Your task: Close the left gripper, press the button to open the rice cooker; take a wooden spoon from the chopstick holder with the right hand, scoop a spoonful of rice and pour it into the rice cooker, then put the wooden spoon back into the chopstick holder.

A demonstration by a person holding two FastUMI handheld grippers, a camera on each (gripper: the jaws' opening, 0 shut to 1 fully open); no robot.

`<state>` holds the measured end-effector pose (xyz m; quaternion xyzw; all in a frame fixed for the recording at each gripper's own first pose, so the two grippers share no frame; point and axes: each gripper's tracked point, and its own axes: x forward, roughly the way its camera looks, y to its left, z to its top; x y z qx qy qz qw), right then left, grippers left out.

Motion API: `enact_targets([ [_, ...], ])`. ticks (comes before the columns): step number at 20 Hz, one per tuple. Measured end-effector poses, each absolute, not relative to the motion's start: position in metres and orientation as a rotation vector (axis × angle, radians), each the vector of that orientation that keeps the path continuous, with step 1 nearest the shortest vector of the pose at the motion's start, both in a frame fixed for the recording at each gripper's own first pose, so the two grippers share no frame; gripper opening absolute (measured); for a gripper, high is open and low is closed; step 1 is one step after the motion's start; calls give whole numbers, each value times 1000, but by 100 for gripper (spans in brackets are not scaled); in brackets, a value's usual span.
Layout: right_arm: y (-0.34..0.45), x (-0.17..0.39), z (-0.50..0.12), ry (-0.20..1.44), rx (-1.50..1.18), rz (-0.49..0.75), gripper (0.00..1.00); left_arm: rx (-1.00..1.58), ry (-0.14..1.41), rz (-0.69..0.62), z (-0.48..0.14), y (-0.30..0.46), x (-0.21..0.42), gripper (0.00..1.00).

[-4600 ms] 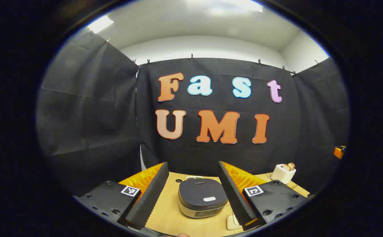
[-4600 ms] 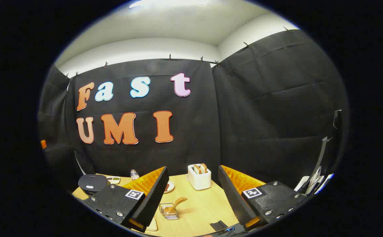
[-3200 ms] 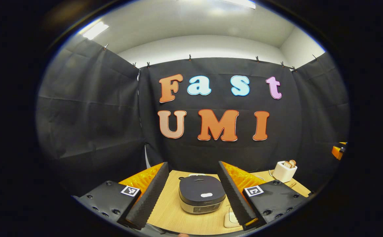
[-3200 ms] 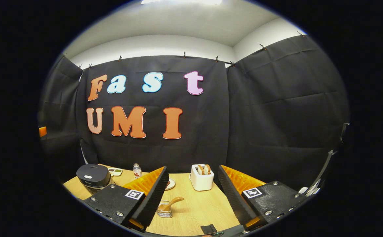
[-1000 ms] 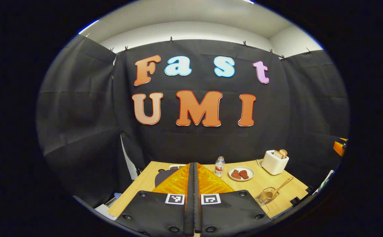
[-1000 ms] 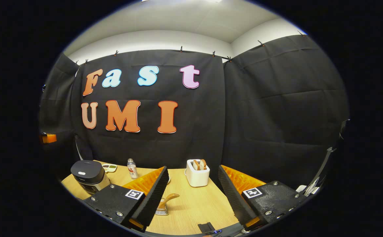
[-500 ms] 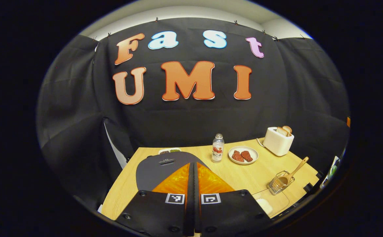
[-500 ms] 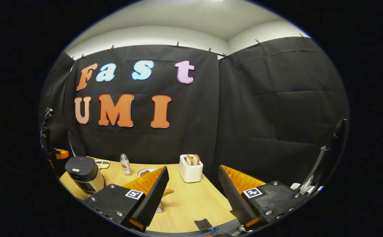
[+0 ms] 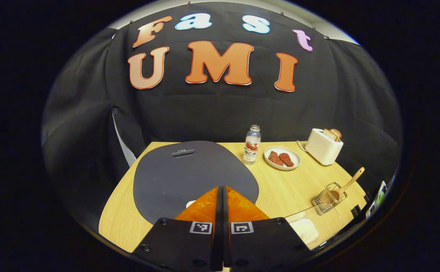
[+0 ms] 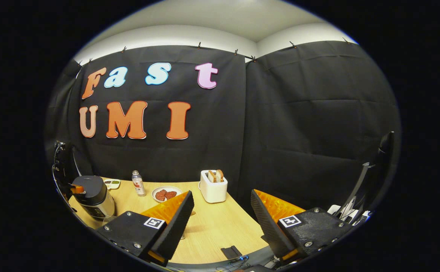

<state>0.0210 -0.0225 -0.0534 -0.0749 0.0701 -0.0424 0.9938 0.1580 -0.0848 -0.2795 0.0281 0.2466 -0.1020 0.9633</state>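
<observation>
in the left gripper view the left gripper (image 9: 221, 189), fingers pressed together on nothing, had dropped in half a second onto the rice cooker (image 9: 189, 173) lid, tips at its button (image 9: 190, 203). in the right gripper view the right gripper (image 10: 221, 204) hung wide open; the lid looked unopened, so the press seemed underway.

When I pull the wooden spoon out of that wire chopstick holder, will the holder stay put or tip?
The chopstick holder looks like thin open wire, so probably light. The wooden spoon leans far over its rim, so a slanted pull could drag or tip it. Lifting along the handle's line seems safer.
</observation>
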Motion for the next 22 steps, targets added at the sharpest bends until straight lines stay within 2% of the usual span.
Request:
enact_targets([
  [3,-24,19,-58,151,-145,-88,94,53,528,-193,-291,-80,155,1],
  [4,-23,19,-60,153,-142,-88,99,58,509,-194,-286,-80,156,2],
  [5,-22,19,-60,156,-139,-87,94,76,526,-195,-290,-79,156,2],
  [8,-20,19,-64,163,-134,-84,94,89,550,-198,-296,-78,148,5],
  [9,-19,19,-64,164,-131,-83,99,85,575,-200,-300,-79,150,5],
  [10,-18,17,-65,167,-125,-79,99,81,548,-198,-296,-80,152,7],
  [11,-15,17,-66,169,-121,-73,99,87,567,-199,-301,-79,150,2],
  [12,-13,16,-65,167,-119,-69,94,92,556,-198,-298,-79,152,5],
  [13,-12,15,-65,165,-119,-65,94,105,553,-200,-295,-79,152,2],
  [14,-12,13,-65,165,-121,-61,94,116,547,-205,-290,-80,154,5],
  [15,-13,11,-64,162,-122,-60,99,116,550,-208,-285,-80,152,5],
  [16,-14,10,-62,158,-121,-62,94,101,554,-202,-279,-80,150,5],
  [21,-17,5,-55,144,-91,-62,94,63,317,-150,-155,-66,161,4],
  [22,-18,5,-55,139,-90,-61,99,50,288,-145,-134,-65,160,4],
])
